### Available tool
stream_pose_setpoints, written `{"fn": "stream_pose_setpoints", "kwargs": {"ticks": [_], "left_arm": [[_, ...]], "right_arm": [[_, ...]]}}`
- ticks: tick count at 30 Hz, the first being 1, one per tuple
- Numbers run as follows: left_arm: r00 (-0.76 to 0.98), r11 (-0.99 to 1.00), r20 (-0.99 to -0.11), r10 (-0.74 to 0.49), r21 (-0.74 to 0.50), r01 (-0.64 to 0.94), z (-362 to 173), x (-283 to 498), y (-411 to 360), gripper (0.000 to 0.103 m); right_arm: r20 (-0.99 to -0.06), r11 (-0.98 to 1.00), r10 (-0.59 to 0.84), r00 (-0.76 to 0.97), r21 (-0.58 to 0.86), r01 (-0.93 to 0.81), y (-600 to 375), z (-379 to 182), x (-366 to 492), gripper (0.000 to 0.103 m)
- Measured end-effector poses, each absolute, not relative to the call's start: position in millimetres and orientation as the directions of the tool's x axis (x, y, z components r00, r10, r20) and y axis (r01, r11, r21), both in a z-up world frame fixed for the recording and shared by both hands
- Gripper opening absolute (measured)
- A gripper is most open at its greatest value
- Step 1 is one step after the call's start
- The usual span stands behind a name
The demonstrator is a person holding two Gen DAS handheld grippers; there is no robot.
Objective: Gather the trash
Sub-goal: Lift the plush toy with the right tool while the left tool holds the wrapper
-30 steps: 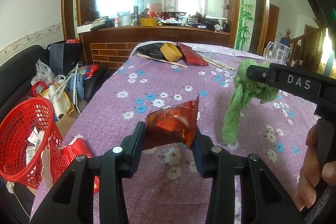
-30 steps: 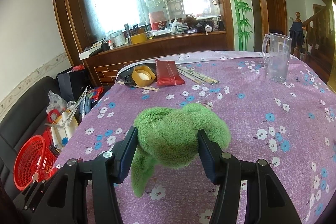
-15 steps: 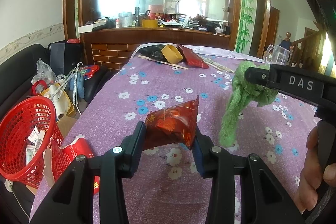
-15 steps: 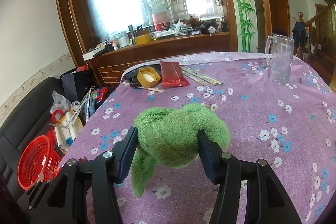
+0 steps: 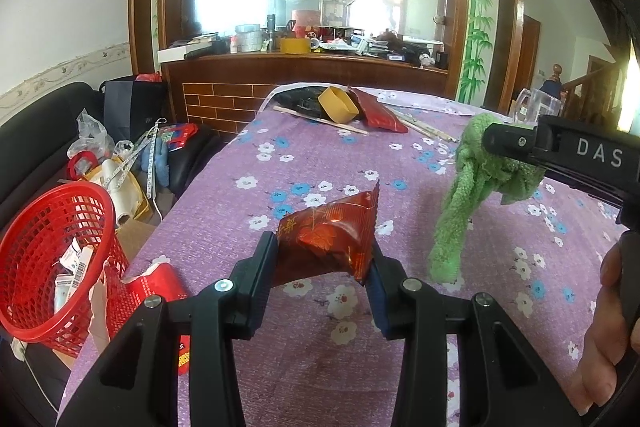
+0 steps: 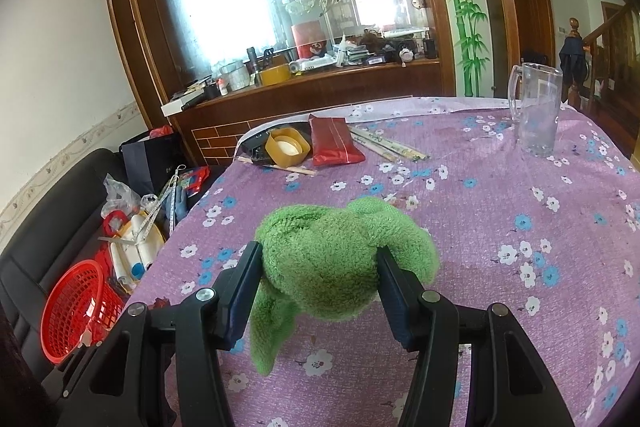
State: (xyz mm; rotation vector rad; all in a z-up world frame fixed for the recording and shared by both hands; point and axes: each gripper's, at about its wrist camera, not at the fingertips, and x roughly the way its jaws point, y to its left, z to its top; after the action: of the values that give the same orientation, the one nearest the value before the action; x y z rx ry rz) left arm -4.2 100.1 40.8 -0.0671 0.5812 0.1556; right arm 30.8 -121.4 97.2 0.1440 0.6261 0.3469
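Both pairs of fingers are clamped on something. Left gripper (image 5: 324, 255) pinches a shiny red wrapper (image 5: 328, 237) between its fingertips, held up clear of the purple flowered table (image 5: 320, 155). Off to the left of those fingers, below the table edge, sits a red basket (image 5: 48, 259) with scraps of paper in it, and a torn red packet (image 5: 156, 287) lies just beside it at the table's corner. Right gripper (image 6: 320, 267) squeezes a green cloth (image 6: 332, 259), one tail hanging down past its left finger. Seen from the left camera, the cloth (image 5: 476, 187) dangles to the right of the wrapper, apart from it. Far ahead of the fingers lie a yellow tub (image 6: 287, 146), a red pouch (image 6: 334, 141) and chopsticks (image 6: 384, 145); a glass mug (image 6: 536, 107) stands ahead to the right.
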Motion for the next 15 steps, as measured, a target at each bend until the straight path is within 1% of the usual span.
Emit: {"fn": "stream_pose_setpoints", "kwargs": {"ticks": [15], "left_arm": [[0.827, 0.979, -0.536, 0.171, -0.001, -0.204, 41.4, -5.5, 103.4, 0.041]], "right_arm": [[-0.527, 0.928, 0.37, 0.765, 0.249, -0.278, -122.8, 103.8, 28.8, 0.061]]}}
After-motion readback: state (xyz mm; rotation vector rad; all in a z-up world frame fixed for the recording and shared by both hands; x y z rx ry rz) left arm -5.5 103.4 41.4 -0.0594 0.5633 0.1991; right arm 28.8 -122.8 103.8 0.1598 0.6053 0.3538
